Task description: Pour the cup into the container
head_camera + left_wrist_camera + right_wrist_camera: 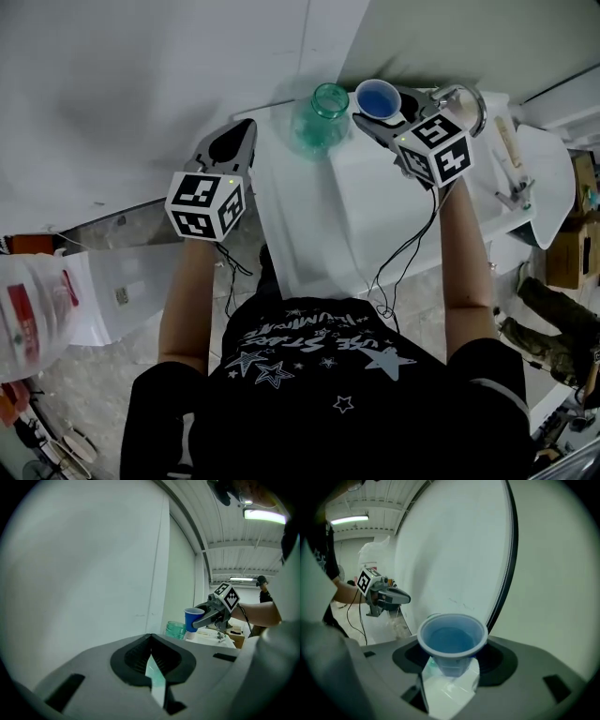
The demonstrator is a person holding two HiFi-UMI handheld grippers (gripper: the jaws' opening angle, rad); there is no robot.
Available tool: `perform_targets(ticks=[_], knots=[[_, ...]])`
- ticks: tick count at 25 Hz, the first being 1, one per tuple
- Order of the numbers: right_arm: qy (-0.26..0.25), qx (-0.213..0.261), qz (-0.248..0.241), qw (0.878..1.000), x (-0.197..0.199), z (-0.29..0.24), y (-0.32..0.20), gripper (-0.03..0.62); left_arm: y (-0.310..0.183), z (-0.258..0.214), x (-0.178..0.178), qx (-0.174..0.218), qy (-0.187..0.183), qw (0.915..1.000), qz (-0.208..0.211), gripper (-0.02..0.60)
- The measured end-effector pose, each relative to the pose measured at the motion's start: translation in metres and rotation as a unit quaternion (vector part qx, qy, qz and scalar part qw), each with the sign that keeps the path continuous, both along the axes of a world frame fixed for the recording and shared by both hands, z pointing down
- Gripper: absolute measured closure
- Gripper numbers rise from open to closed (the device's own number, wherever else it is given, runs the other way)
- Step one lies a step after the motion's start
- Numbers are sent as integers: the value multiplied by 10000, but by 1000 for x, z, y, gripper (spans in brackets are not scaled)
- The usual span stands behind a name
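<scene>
My right gripper [384,109] is shut on a blue plastic cup [378,97] and holds it upright above the far end of the white table [375,216]. The cup [452,641] sits between the right gripper's [452,662] jaws, and its inside looks filled with liquid. Just left of the cup stands a green-tinted glass jar [323,114] with an open mouth. The left gripper view shows the cup [192,619] a little above and right of the jar [176,629]. My left gripper [246,127] hovers left of the jar, off the table's edge, its jaws [151,637] together and empty.
A white wall stands close behind the table. A shiny metal ring-shaped item [466,103] and white tools [514,155] lie at the table's right end. A plastic bag [37,309] is on the floor at left, cardboard boxes [567,253] at right. Cables [394,272] hang from the right gripper.
</scene>
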State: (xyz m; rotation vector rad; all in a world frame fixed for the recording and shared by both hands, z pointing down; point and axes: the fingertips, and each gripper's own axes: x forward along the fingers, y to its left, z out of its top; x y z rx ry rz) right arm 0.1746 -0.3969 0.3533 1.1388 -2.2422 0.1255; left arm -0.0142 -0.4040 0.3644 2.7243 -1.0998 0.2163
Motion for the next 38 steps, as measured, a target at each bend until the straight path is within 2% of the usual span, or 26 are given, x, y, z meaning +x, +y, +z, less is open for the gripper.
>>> perform_targets(ticks=[9,16,32,38], knots=[[961,63,-76,9953,8,4,-14,306,-3,10,12,-126,46,9998,133,572],[1772,32,-369,9835,0,6,-23,306,-1,16,11,-195,97,9997,110,572],[2860,213,-634,9559,0,-2,-34,309,-1,18,14,-230,177,9995,80,572],[3084,267,-700,9483,-2,-3,-36,307,-1,18,13,-225,190,9995,73,572]])
